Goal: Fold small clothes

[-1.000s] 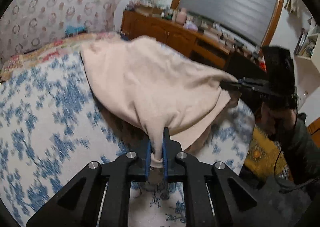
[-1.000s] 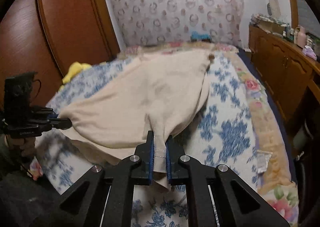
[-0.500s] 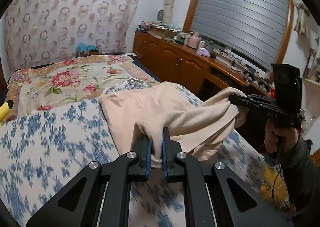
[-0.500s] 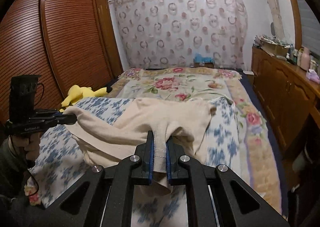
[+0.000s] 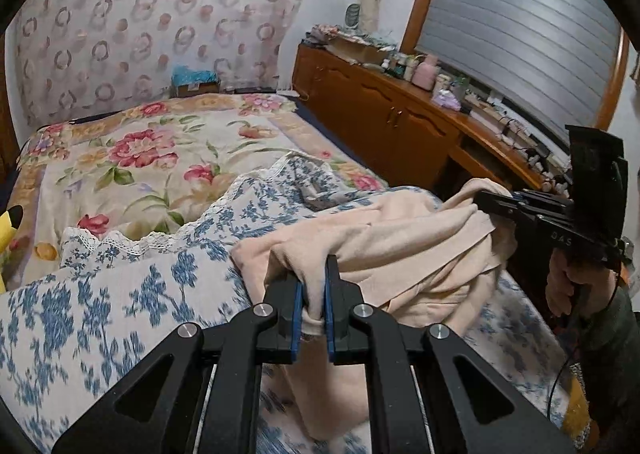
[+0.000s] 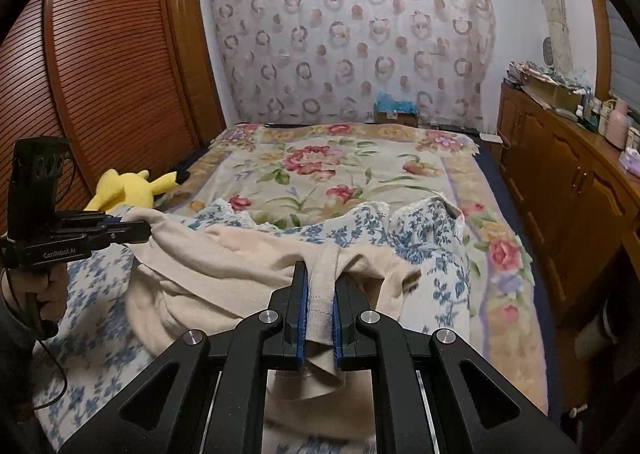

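Left gripper (image 5: pixel 313 308): blue-padded jaws drawn narrow, pinching a bunched edge of the soft cream-beige knit garment (image 5: pixel 396 250). Right gripper (image 6: pixel 319 306): jaws likewise narrow, clamped on a hemmed, stitched strip of the same garment. From each pair of jaws the cloth runs forward and sideways toward the other gripper, so its long axis lies across the span between the two hands, sagging in loose folds at mid-span. The garment's lower folds rest on the blue-and-white floral quilt (image 5: pixel 100 294), which lies over the flowered cream bedspread (image 6: pixel 332 170). Both hands sit at the near edge of the bed; neither appears nearer the fabric's free body. Judgement: the coming fold turns on carrying both held corners forward, away from the cameras, over the slack portion.
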### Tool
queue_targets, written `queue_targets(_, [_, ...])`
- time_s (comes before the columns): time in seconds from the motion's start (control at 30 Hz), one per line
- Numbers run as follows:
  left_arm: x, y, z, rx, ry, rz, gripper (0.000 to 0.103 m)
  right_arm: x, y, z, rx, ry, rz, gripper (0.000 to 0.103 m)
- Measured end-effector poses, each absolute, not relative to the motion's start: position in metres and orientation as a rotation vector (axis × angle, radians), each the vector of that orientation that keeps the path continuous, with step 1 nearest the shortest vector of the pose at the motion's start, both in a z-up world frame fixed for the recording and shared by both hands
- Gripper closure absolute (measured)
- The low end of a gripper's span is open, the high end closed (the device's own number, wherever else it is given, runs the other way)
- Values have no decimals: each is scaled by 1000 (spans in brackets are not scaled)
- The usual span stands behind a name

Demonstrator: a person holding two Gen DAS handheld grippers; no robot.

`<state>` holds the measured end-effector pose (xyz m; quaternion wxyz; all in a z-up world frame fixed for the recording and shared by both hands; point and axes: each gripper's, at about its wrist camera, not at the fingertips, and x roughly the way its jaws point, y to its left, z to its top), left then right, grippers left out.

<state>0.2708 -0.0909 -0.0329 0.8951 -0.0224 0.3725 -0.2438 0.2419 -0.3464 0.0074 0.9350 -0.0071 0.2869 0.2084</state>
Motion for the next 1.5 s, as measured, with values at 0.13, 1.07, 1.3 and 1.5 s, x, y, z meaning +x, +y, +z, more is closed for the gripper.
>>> queue_targets(0.13, [282, -95, -49, -20, 812, -492, 93, 254, -339, -2, -48, 608, 408, 93])
queue_targets(1.07, [289, -88, -80, 85, 929, -506, 36, 209, -322, 6, -276, 667, 434, 55])
queue_targets(1.3, [309, -104, -74, 105, 890, -502, 36, 233, -318, 22, -267, 623, 515, 99])
queue_targets(1.5, [324, -101, -75, 92, 859, -447, 36, 252, -338, 41, -116, 555, 479, 100])
